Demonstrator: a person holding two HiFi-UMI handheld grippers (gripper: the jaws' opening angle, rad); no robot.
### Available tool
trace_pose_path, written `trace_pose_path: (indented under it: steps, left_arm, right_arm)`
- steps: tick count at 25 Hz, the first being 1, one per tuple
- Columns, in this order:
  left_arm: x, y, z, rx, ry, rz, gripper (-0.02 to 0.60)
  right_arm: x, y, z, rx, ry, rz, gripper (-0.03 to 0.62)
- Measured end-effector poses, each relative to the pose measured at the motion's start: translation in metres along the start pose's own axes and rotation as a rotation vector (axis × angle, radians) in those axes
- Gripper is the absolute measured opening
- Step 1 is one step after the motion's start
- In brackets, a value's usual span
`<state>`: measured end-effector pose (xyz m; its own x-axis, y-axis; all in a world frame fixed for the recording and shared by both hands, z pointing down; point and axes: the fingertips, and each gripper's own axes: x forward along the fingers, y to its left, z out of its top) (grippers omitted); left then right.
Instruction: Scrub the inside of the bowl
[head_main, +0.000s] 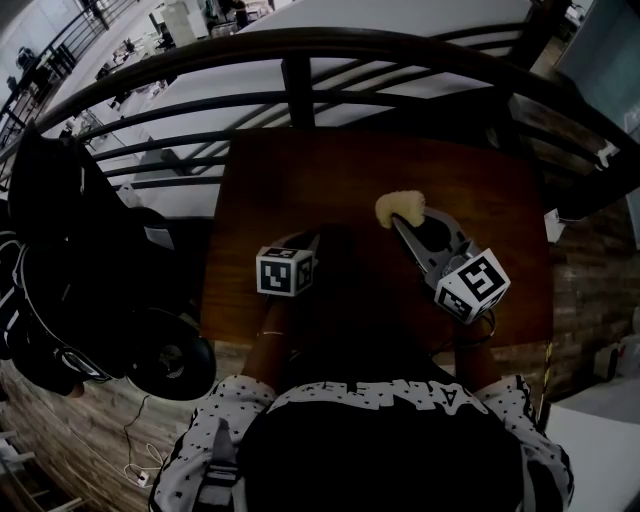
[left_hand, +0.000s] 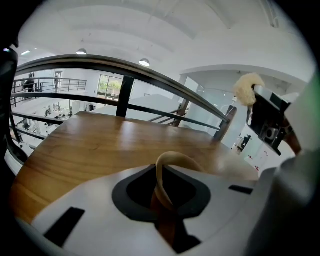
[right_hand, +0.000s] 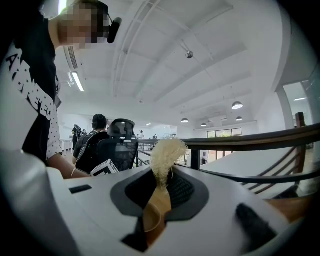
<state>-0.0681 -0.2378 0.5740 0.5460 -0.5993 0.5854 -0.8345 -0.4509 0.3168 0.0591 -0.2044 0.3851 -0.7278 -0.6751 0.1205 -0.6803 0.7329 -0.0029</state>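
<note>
My left tongs (left_hand: 161, 197) were clenched on the rim of the bowl (left_hand: 172, 155), its thin pale edge running up between the jaws and curving away over the wooden table (head_main: 300, 180). I could not tell whether the bowl stood on the wood or hung just above it. My right tongs (right_hand: 156, 210) were clamped on the wooden handle of a brush (right_hand: 163, 157), with its pale bristles sticking out past the tips. I held that brush up over the table, off to the right of the bowl and clear of it, touching nothing. A dark railing (head_main: 300, 80) ran along the far side of the table
</note>
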Motion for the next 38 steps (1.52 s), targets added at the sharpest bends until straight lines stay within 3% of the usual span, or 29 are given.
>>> trace_pose_path:
  steps: [1, 3, 24, 31, 38]
  left_arm:
    - [0.001, 0.001, -0.001, 0.001, 0.007, 0.004, 0.035]
    - [0.002, 0.002, -0.003, 0.001, 0.025, 0.012, 0.107]
    - [-0.015, 0.017, 0.005, -0.019, -0.050, 0.081, 0.107]
    - [-0.025, 0.020, 0.020, 0.001, -0.129, 0.120, 0.038]
    - [-0.034, 0.015, 0.029, 0.028, -0.176, 0.128, 0.015]
  right_arm:
    - [0.000, -0.001, 0.000, 0.003, -0.001, 0.000, 0.060]
    - [0.000, -0.001, -0.001, 0.003, 0.003, 0.001, 0.060]
    - [-0.001, -0.002, -0.002, 0.037, -0.004, -0.017, 0.060]
    - [-0.001, -0.001, -0.003, 0.039, 0.007, -0.023, 0.060]
    - [0.000, 0.002, -0.001, 0.035, 0.010, -0.020, 0.060]
